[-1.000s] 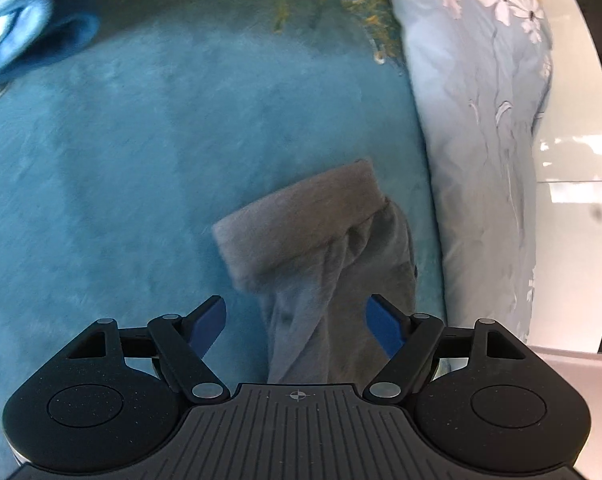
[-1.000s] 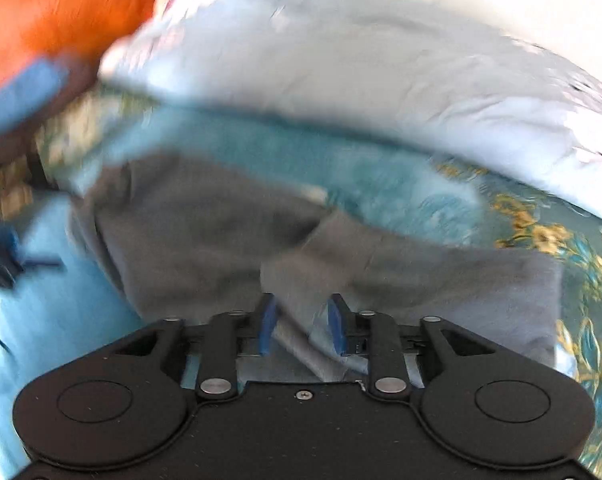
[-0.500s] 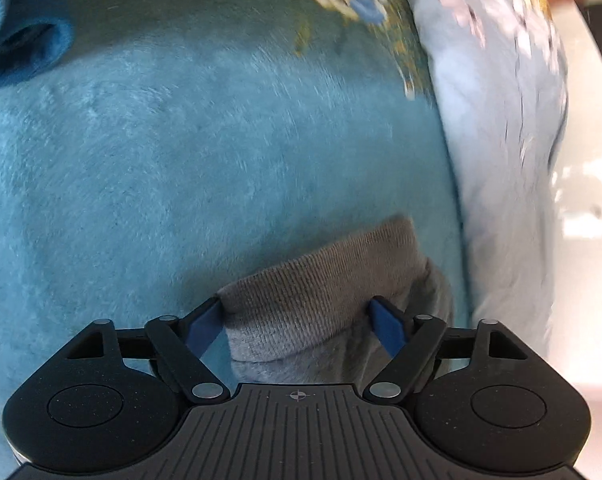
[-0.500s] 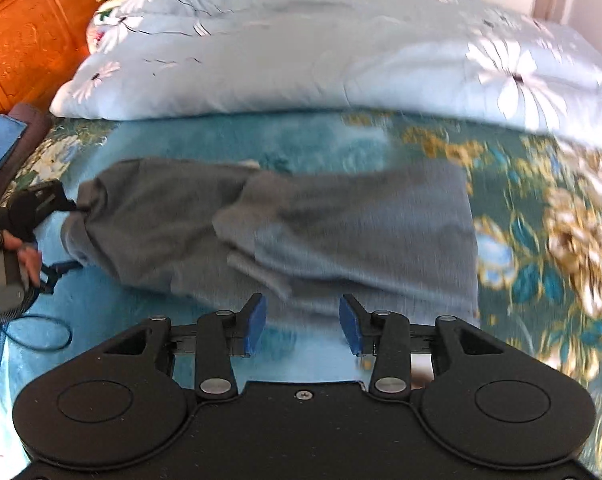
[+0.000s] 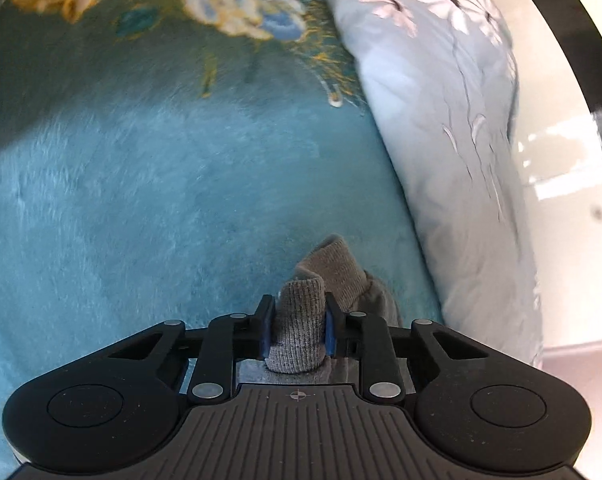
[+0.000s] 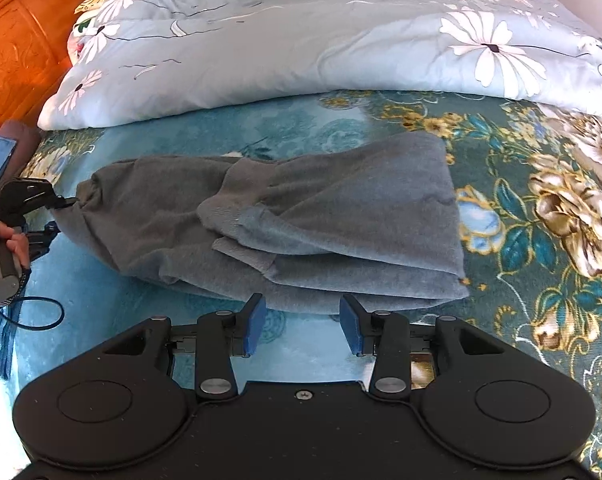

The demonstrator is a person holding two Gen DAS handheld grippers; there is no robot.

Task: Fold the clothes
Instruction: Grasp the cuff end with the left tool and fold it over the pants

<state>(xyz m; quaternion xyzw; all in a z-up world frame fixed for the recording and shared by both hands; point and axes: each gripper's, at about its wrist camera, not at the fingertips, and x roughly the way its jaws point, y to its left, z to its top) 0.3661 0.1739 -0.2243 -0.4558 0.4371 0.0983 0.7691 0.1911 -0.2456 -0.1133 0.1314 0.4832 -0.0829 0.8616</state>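
Grey cuff [image 5: 301, 328] now in left gripper [image 5: 297, 326]

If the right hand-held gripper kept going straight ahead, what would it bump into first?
Most likely the grey garment. The right hand-held gripper is open and points at its near edge, just past the fingertips. How far off is hard to judge.

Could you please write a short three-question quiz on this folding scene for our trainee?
1. True or false: the left gripper is shut on the garment's ribbed cuff.
2. The right gripper is: A) shut on the garment, B) open, near its edge, C) out of view.
3. Fill in: behind the garment lies a light blue ____ with white flowers.

Key: 1 true; 2 B; 3 quilt.
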